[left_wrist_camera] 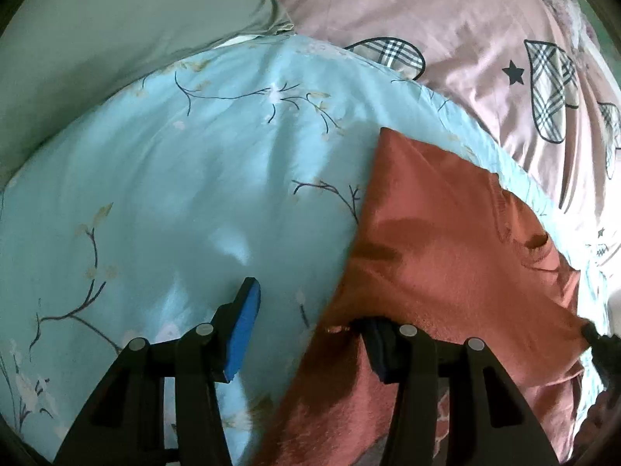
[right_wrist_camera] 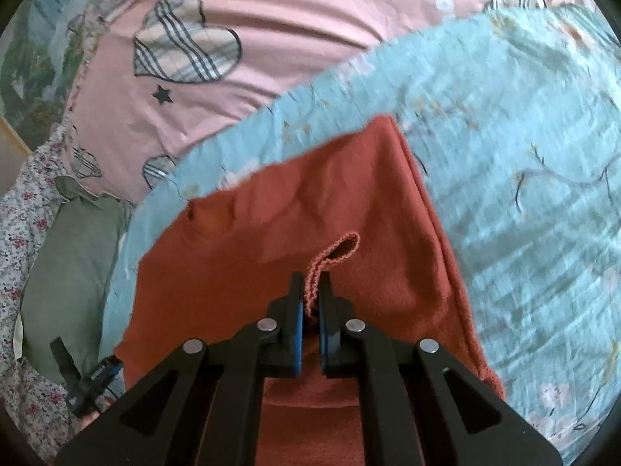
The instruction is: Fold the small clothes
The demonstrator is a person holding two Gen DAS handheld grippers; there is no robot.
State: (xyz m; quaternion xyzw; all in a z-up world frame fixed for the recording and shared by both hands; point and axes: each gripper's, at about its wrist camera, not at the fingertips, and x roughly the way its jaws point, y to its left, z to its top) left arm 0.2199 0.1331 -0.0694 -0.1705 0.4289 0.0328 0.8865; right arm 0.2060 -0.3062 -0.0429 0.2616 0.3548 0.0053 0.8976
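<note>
1. Fingers of the right gripper (right_wrist_camera: 310,299) stand nearly together, pinching a ribbed edge of the rust-red garment (right_wrist_camera: 310,202); a small loop of that hem (right_wrist_camera: 341,246) pokes up just past the tips.

2. Fingers of the left gripper (left_wrist_camera: 310,322) stand wide apart. The blue-padded one (left_wrist_camera: 242,334) hangs bare over the light blue floral quilt (left_wrist_camera: 174,163); the other is tucked against or under the near left edge of the garment (left_wrist_camera: 446,240). Nothing is caught between them, so I judge this gripper to be holding nothing.

3. Beyond the tips, the garment lies spread on the quilt (right_wrist_camera: 524,136). In the right wrist view its long axis runs straight away from the fingers, ending in a far corner close to the quilt's far edge. Seen from the left wrist, the cloth lies to the right of the fingers, its left edge running diagonally away.

4. So the right gripper sits on the cloth's near edge, roughly at its middle, while the left gripper is at the near left side. My judgement: the coming fold would carry the pinched near edge forward toward that far corner, and the left fingers would have to close on cloth first to share the lift.

5. Farther off, past the quilt's far edge, lies a pink sheet with plaid hearts (right_wrist_camera: 271,39); a grey-green pillow (left_wrist_camera: 97,39) sits beyond the quilt's far left side.
</note>
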